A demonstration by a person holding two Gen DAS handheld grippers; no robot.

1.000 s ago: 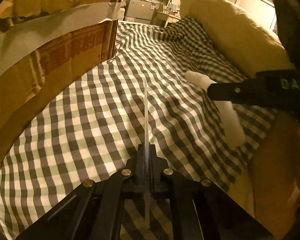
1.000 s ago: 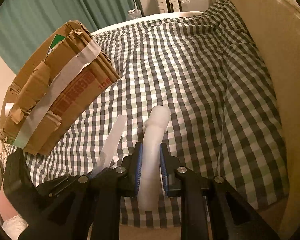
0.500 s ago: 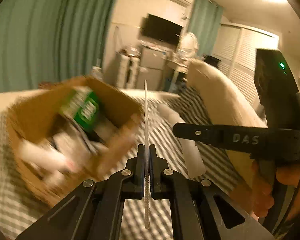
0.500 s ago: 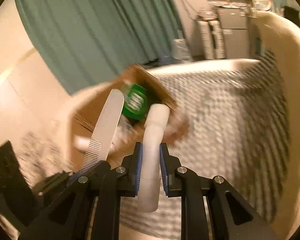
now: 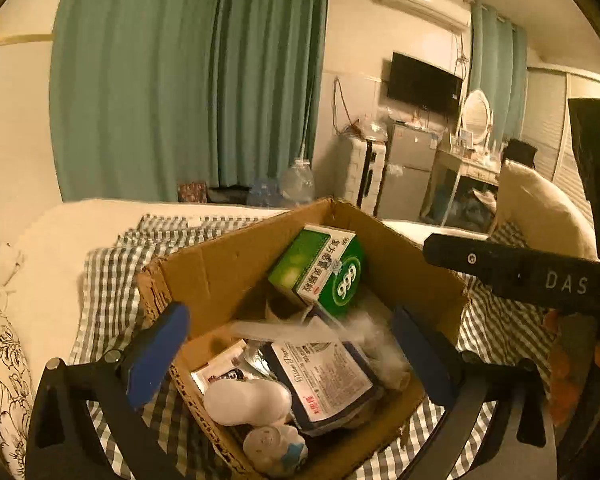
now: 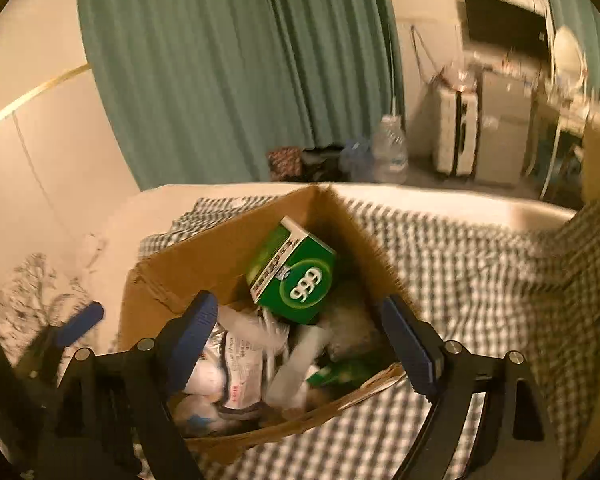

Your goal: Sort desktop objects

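The left gripper [image 5: 288, 344] and the right gripper [image 6: 300, 332] have both just been opening and now stand spread wide with nothing clamped, directly above the cardboard box [image 5: 228, 264] at lower centre of each view. Inside, a clear flat strip [image 5: 284, 330] lies crosswise, blurred, between the left pads; a whitish tube [image 6: 296, 364] lies lengthwise under the right. A green carton [image 5: 320, 270] leans at the back.

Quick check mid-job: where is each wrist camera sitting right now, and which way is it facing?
Left wrist: above the cardboard box, looking down into it; open left tool, right tool's body at right.
Right wrist: over the same box, from its right; open right tool, left tool's finger at left.
Shared: green carton, checked cloth, curtain.
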